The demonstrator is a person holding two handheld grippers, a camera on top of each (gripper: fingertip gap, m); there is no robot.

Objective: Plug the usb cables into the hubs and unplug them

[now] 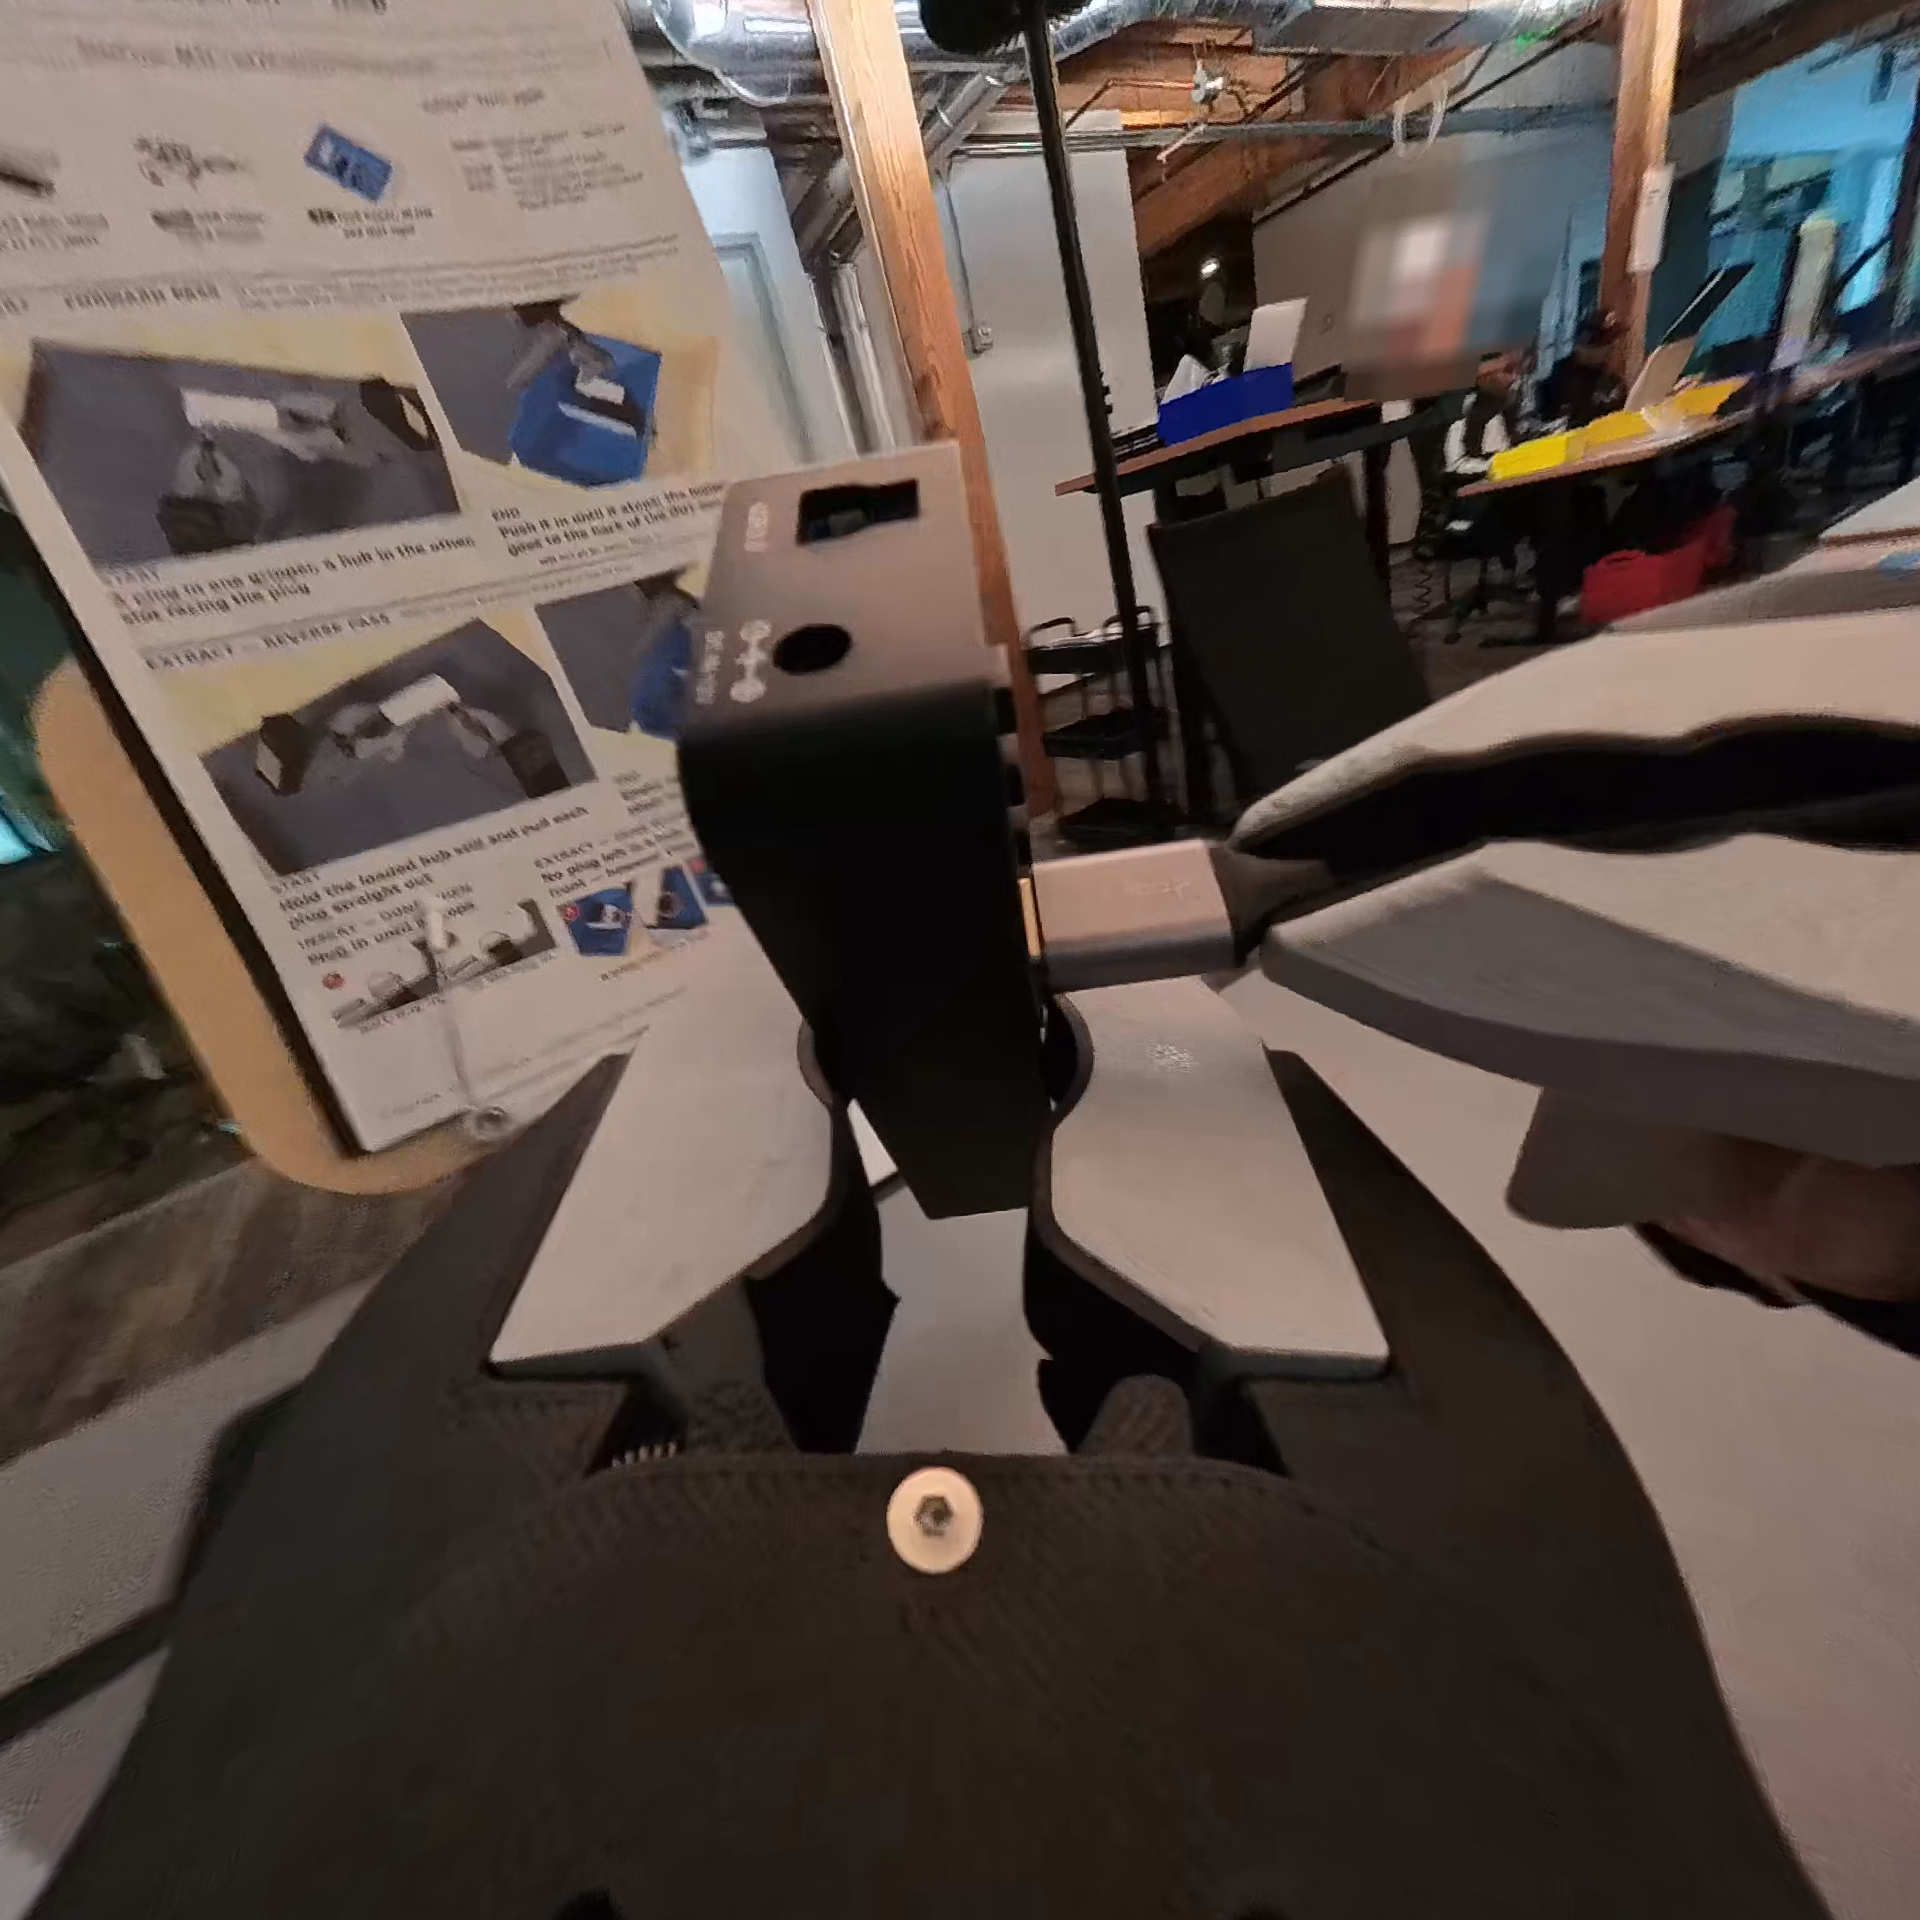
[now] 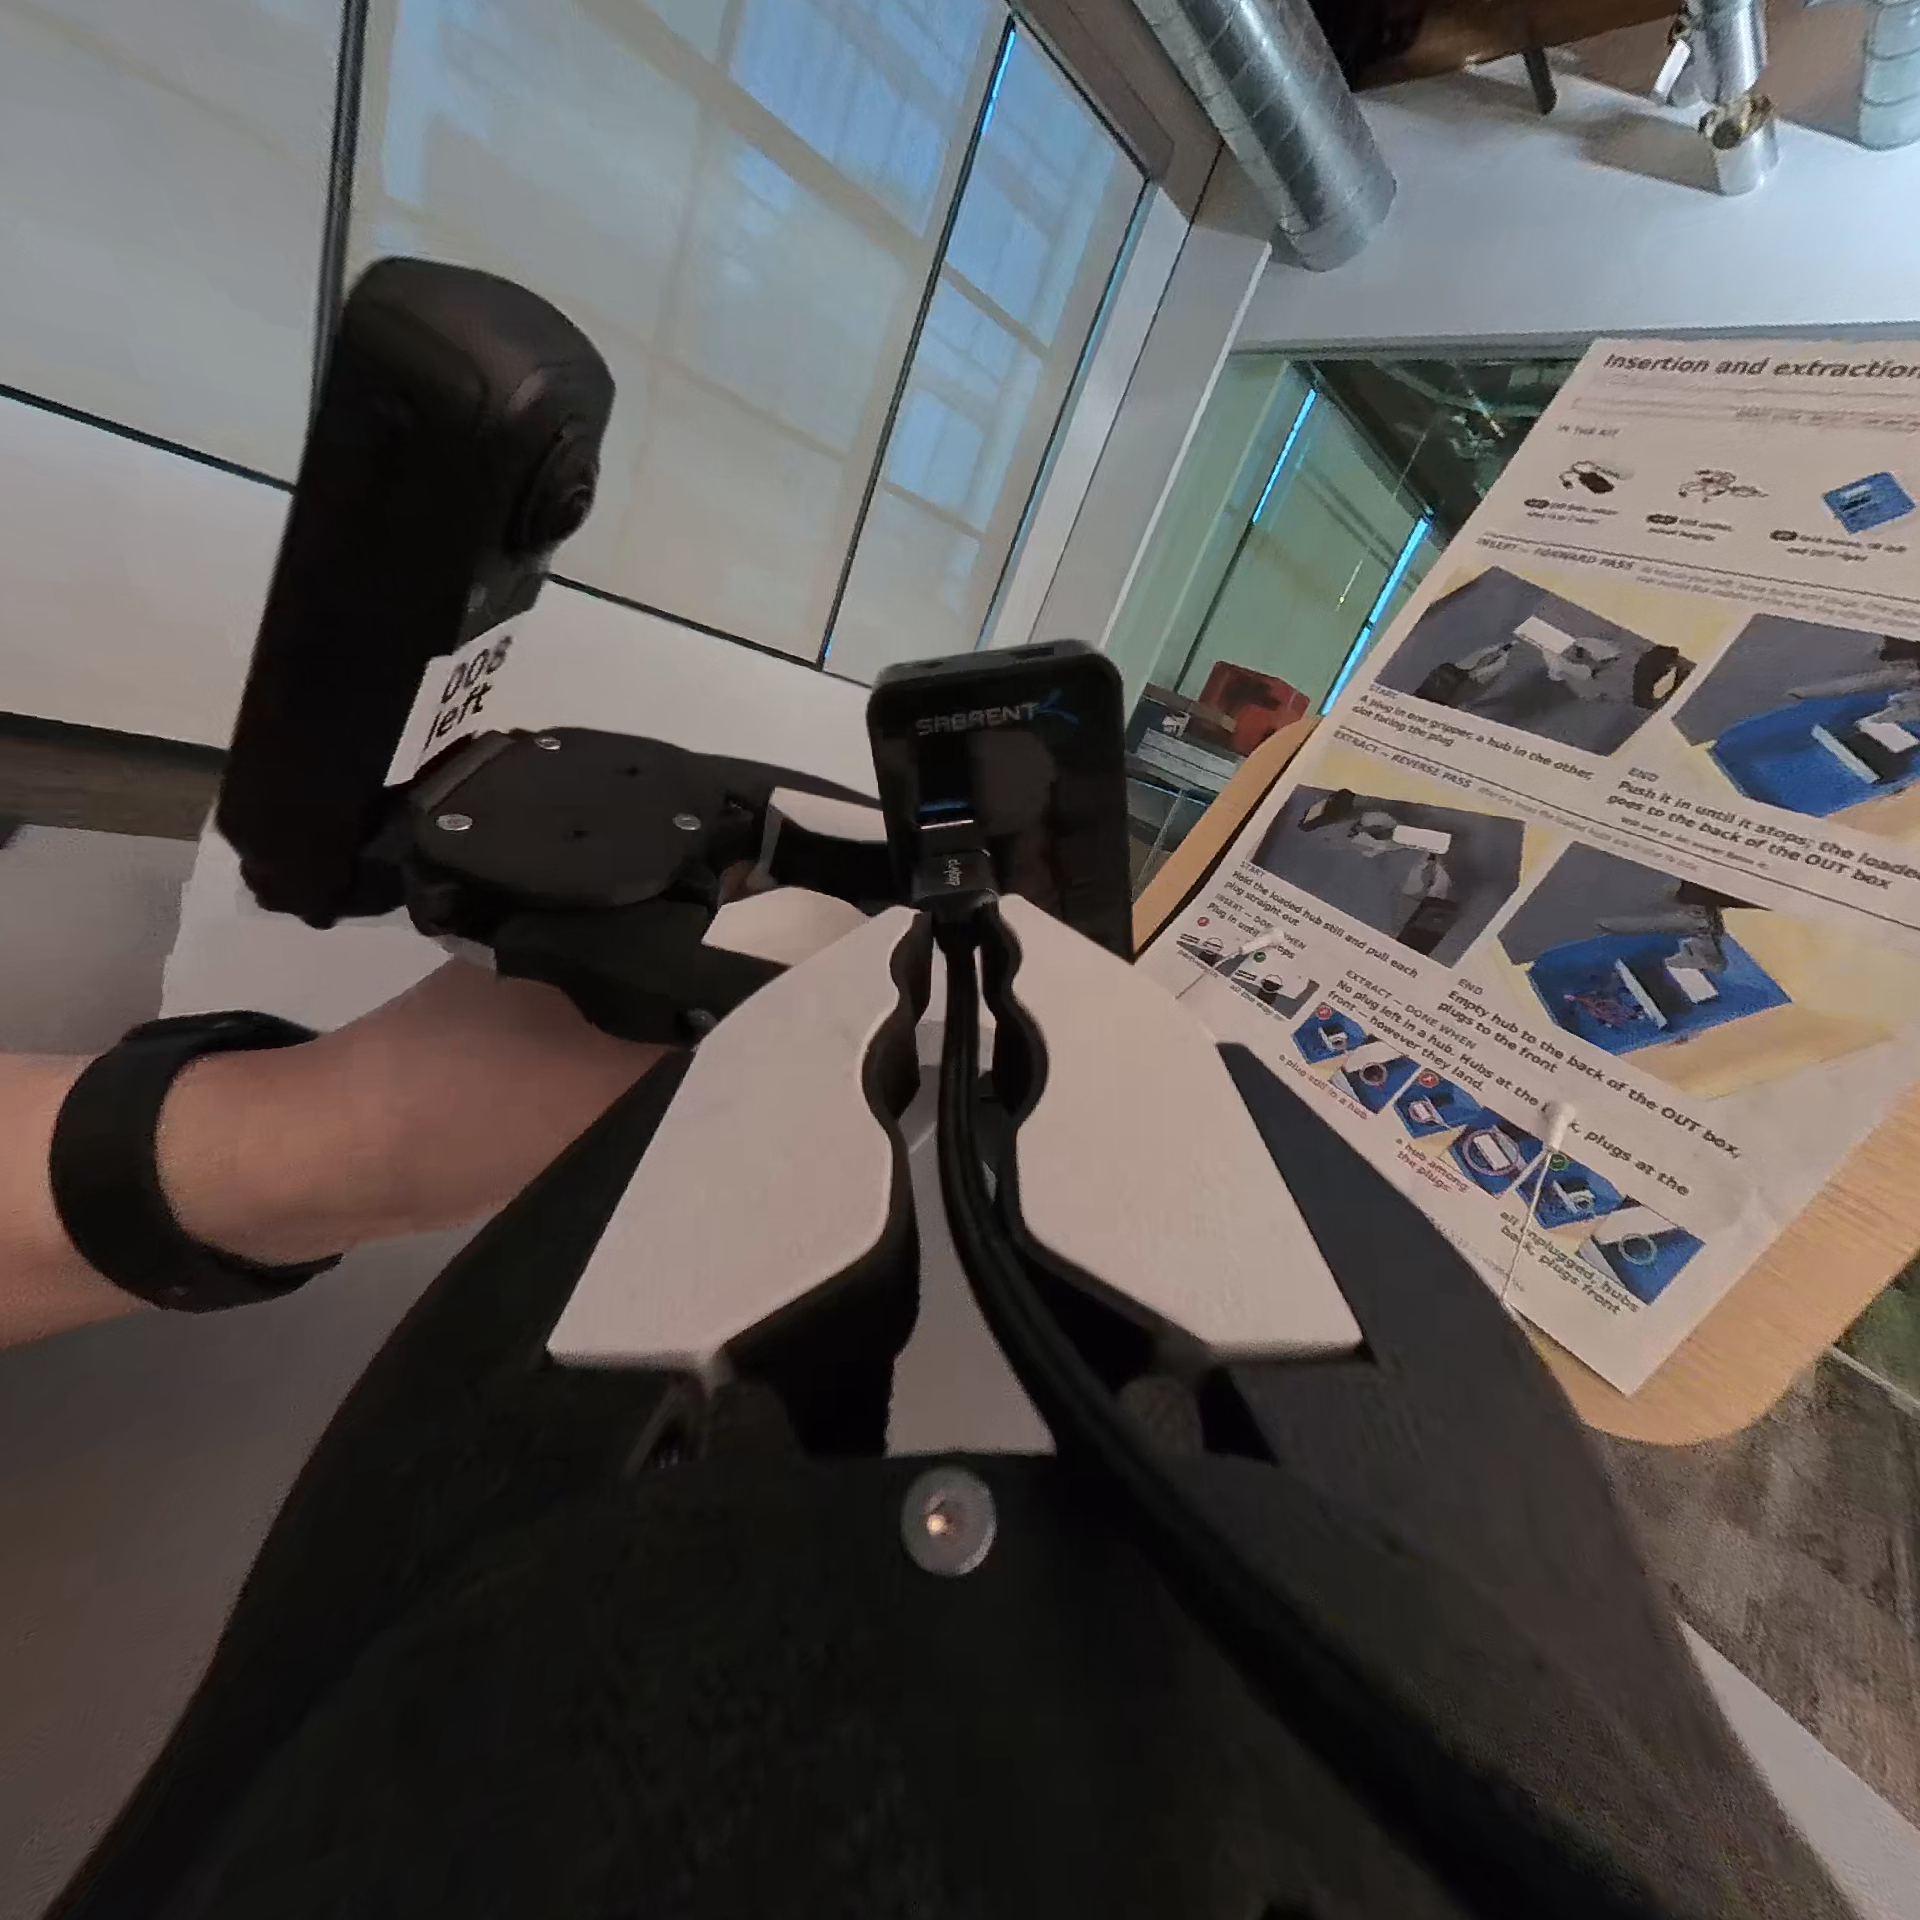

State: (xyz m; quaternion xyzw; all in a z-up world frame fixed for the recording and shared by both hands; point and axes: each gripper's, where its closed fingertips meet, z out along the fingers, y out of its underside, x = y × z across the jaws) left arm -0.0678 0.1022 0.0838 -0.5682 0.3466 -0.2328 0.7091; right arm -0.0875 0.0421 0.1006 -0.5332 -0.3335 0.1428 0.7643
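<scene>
My left gripper is shut on a black USB hub and holds it upright in the air. The hub's end face shows a slot and a round socket. My right gripper is shut on a black cable just behind its grey USB plug. In the left wrist view the plug meets the hub's right side, with the right gripper coming in from the right. In the right wrist view the plug sits in a port on the hub's glossy face.
A printed instruction sheet stands on a wooden board to the left; it also shows in the right wrist view. The left gripper's camera and a person's wrist with a black band are at left. Desks and seated people are far behind. Left tips to right tips: about 6 centimetres.
</scene>
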